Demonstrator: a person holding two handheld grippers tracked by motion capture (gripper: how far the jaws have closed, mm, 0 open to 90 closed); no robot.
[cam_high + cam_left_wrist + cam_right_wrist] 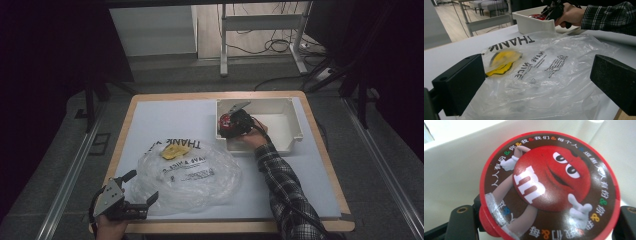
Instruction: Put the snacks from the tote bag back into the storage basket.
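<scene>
Right gripper view: your right gripper [231, 123], clamped on the red candy tin [549, 187] inside the white bin [292, 125], should lift straight up, clearing the wall.

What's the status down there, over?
Right gripper shut on red candy tub, inside white bin. Left gripper open at plastic bag. Nothing in the way.

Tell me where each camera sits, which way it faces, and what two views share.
High view: above the table's near side, looking forward and down; both forearms, left gripper open.
Left gripper view: low, facing across the plastic bag toward the white bin.
Right gripper view: inside the bin, close on the red candy tin its fingers clamp.
Shared: bag and bin.
</scene>
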